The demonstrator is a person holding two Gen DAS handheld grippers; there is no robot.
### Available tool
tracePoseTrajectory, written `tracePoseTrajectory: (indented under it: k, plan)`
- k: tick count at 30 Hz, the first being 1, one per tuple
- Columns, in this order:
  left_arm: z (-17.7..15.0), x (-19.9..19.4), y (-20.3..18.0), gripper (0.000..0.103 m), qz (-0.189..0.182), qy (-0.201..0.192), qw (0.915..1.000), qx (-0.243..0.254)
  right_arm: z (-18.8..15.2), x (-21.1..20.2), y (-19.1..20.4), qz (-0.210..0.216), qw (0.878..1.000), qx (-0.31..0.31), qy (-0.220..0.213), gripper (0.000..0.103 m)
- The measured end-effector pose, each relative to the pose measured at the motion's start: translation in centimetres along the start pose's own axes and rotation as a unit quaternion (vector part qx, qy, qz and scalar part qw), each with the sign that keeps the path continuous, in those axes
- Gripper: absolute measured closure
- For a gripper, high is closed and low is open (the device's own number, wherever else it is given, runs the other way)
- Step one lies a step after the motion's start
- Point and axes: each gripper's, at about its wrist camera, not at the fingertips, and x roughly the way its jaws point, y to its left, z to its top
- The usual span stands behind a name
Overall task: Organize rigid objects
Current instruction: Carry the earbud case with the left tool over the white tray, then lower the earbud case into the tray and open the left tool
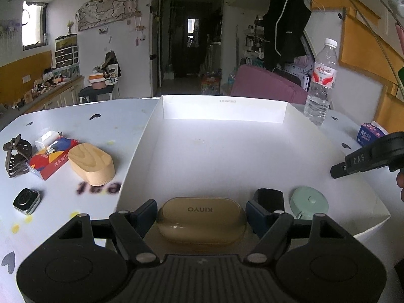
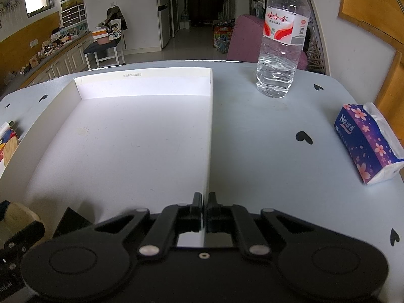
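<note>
Two tools — the left tool (image 1: 201, 214) grips a tan case (image 1: 201, 221); the right tool (image 2: 205, 210) pinches the white box's wall (image 2: 210, 136).

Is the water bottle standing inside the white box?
No. The water bottle stands upright on the table, outside the right wall of the white box.

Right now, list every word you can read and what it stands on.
"KINYO", upside down: tan case between the left tongs.
"Natural": tissue pack.
"DAS": right tongs' arm.
Water bottle label: Chinese characters, fine print too small.
Red card box, white tray rim print, table lettering: blurred.
</note>
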Motion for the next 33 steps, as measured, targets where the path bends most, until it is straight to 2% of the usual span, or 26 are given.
tracePoseTrajectory:
  k: [10,13,26,33]
  plan:
    - [0.0,-0.1,-0.3,0.025,0.005,0.003,1.0,0.006,0.0,0.0,0.1,0.0,1.0,0.0,0.0,0.098]
    - [0.0,-0.2,-0.2,0.015,0.002,0.001,1.0,0.004,0.0,0.0,0.0,0.0,1.0,0.0,0.0,0.098]
    - [0.4,-2.0,0.0,0.006,-0.013,-0.009,0.9999,0.002,0.0,0.0,0.0,-0.001,1.0,-0.002,0.0,0.098]
    - [0.8,-4.8,-0.3,0.0,-0.037,-0.034,0.9985,0.019,0.0,0.2,0.0,-0.001,1.0,-0.003,0.002,0.098]
